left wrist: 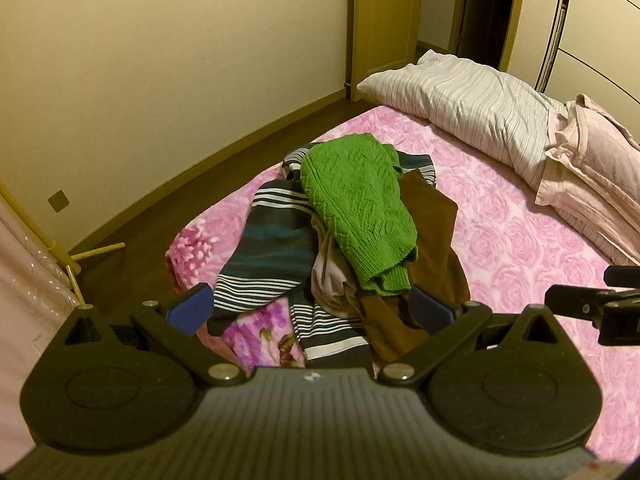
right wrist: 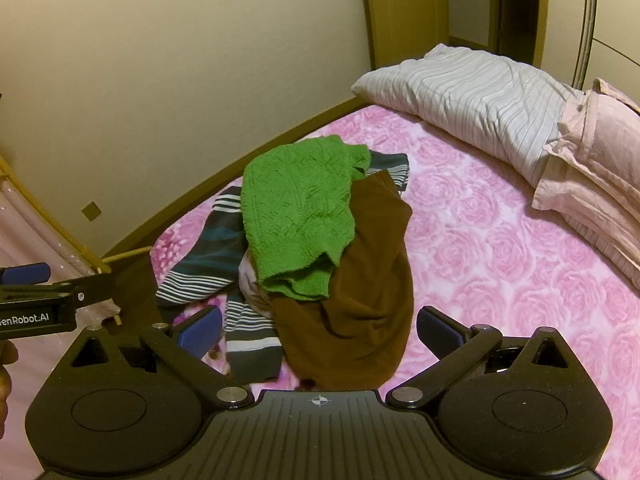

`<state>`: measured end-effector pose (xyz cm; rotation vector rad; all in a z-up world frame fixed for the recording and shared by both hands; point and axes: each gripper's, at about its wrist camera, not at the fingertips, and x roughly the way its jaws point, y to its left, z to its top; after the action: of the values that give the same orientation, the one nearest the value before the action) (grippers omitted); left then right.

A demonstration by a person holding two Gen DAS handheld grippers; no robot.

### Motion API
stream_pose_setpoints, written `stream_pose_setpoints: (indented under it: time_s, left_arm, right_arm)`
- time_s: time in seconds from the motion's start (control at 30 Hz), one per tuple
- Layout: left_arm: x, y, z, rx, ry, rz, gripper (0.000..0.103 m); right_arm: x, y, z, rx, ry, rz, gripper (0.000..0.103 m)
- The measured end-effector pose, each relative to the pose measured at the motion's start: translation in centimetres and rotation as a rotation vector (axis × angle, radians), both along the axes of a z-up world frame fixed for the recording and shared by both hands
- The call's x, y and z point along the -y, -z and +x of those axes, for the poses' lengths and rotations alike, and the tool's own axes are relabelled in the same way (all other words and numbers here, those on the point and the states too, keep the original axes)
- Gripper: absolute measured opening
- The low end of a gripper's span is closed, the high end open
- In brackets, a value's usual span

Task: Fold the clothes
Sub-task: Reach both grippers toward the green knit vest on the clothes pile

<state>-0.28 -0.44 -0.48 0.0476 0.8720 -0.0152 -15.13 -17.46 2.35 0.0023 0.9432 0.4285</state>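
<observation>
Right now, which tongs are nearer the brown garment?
Right. The right tongs straddle the brown garment, open above it. The left tongs hover open over the striped garment beside it.

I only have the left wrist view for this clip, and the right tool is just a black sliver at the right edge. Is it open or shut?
Observer: Open. In the right wrist view, the right tool has its blue-padded fingers spread wide and is gripping nothing.
Operator: What is it aimed at?
Observer: The plain brown garment. It lies ahead between those fingers, partly under the green knitted sweater.
Operator: Is any of the person visible?
Observer: Only what looks like part of a hand, at the left edge.
</observation>
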Motion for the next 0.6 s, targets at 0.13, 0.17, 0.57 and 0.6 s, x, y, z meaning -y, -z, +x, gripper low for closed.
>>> stream_pose_setpoints:
  time_s: [0.13, 0.17, 0.57, 0.6]
  left_arm:
    - [-0.02, 0.01, 0.09, -0.001, -0.001, -0.001, 0.102]
    - [0.00, 0.01, 0.10, -0.002, -0.001, 0.000, 0.102]
    - [0.42, 0.29, 0.02, -0.005, -0.009, 0.000, 0.102]
    - [0.49, 0.34, 0.00, -0.006, -0.012, -0.002, 0.102]
  right_arm:
    - [-0.01, 0.11, 0.30, -0.003, -0.002, 0.000, 0.101]
    - [0.04, 0.18, 0.40, -0.004, -0.003, 0.001, 0.101]
    - [0.35, 0.55, 0.82, -0.008, -0.012, 0.000, 0.101]
    - [0.48, 0.56, 0.87, -0.008, -0.014, -0.001, 0.101]
